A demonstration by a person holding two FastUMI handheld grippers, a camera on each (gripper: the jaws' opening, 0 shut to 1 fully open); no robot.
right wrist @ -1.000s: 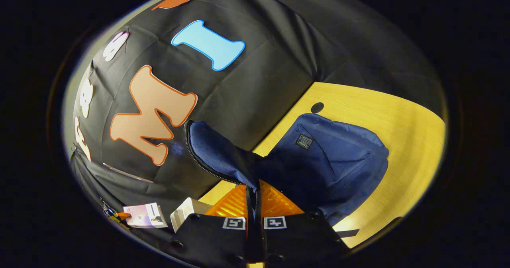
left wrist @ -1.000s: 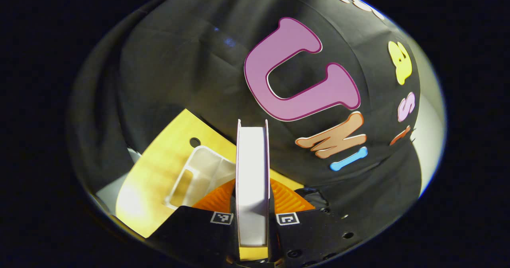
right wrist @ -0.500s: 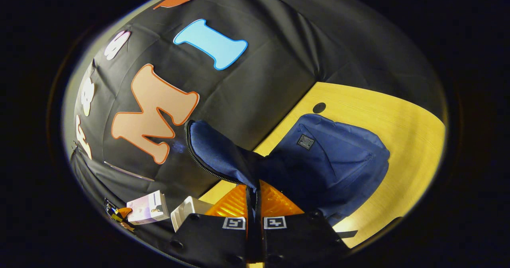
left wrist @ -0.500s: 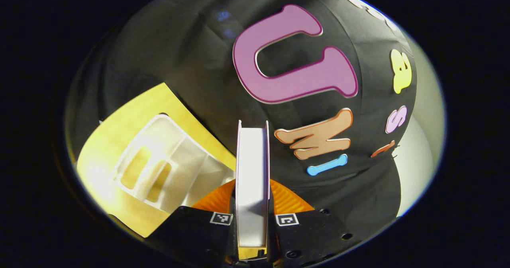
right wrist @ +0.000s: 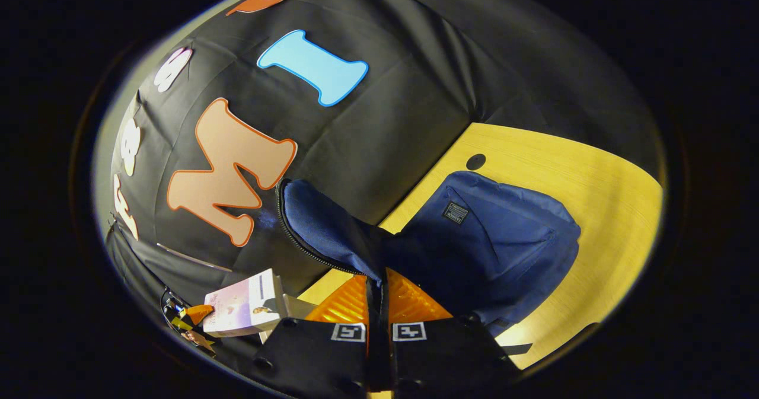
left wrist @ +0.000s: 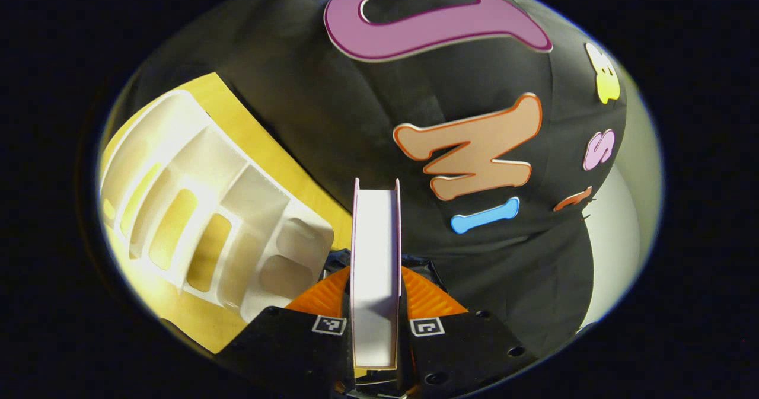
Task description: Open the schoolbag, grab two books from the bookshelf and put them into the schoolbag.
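Navy fabric schoolbag (right wrist: 504,251) lying on the yellow wooden worktop (right wrist: 593,174), flap lifted.
The right gripper (right wrist: 378,304) has its fingers pinched on the zippered flap (right wrist: 323,230); the bag's small dark label is unreadable. The left gripper (left wrist: 376,304) clamps a pale-covered book (left wrist: 376,268), page edges upward, beside the white plastic bookshelf (left wrist: 201,209).

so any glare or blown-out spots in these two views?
Left gripper view: the white bookshelf and the table beside it are overexposed at lower left; the book is evenly lit. Right gripper view: mild glare on the table, the schoolbag dark with little detail.
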